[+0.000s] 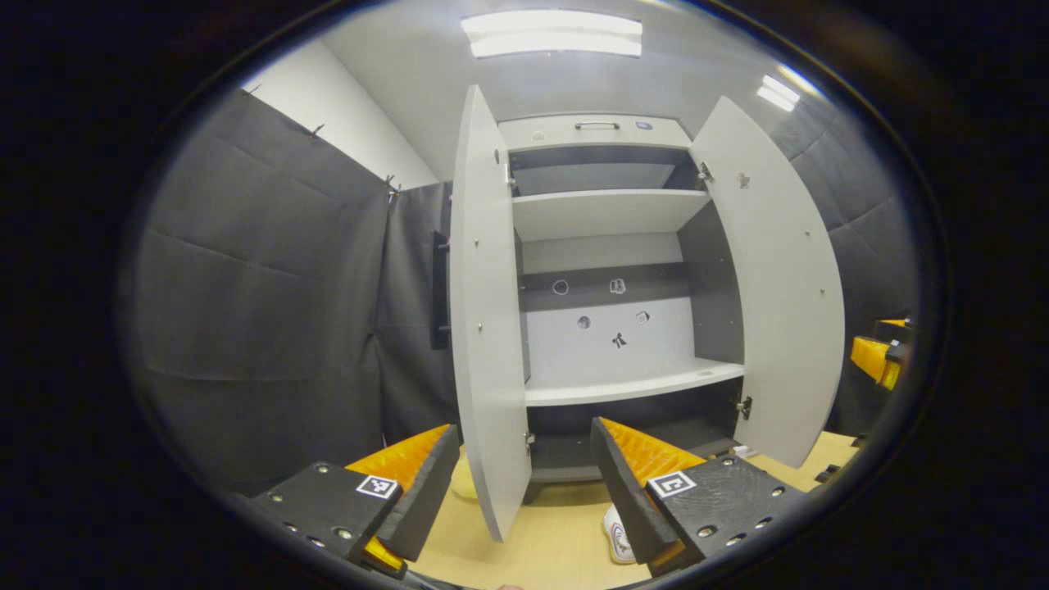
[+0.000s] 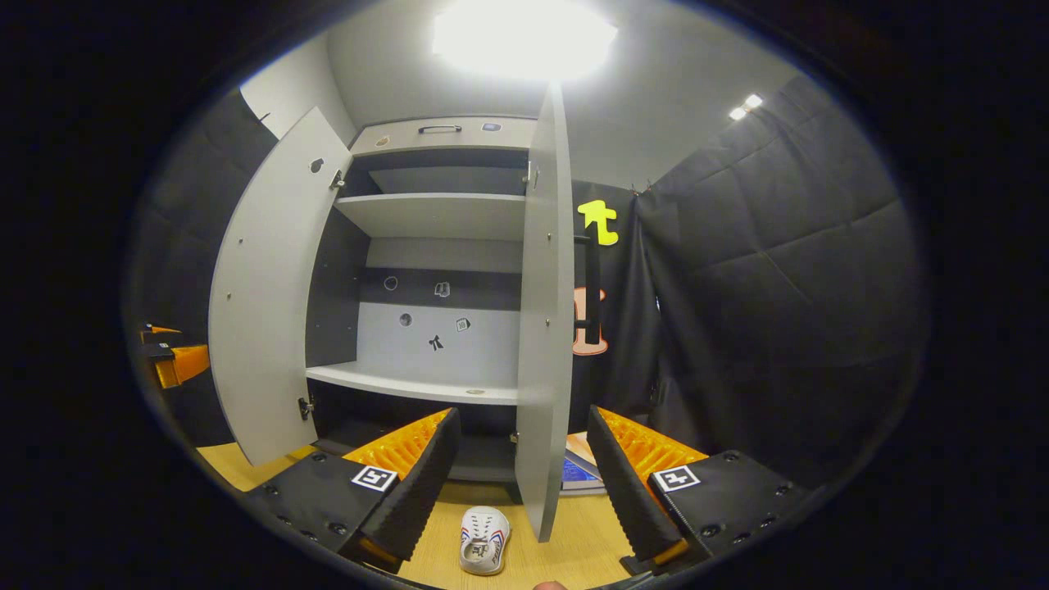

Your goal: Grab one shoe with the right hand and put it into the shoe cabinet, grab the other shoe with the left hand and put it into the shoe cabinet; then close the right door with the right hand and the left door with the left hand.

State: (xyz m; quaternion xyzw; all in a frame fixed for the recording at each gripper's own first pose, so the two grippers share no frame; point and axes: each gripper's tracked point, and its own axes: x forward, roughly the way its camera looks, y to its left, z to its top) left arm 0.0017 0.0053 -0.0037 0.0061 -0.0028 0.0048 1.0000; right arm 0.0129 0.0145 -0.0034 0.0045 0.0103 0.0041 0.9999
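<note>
A grey cabinet is seen ahead with both doors swung wide open; its left door and right door are turned edge-on toward the viewer. Pale shelves are set against a darker interior, and small stickers are fixed to the back panel. A handle sits on the top panel.

A shoe is laid on the wooden floor in front of the cabinet, near the right door's lower edge. It is white with red and blue stripes at the sides, and it is seen from above. In the left gripper view a white shoe is partly hidden behind a finger.

The left tool is held spread apart, nothing gripped. The right tool is likewise held wide, empty, above the shoe.
</note>
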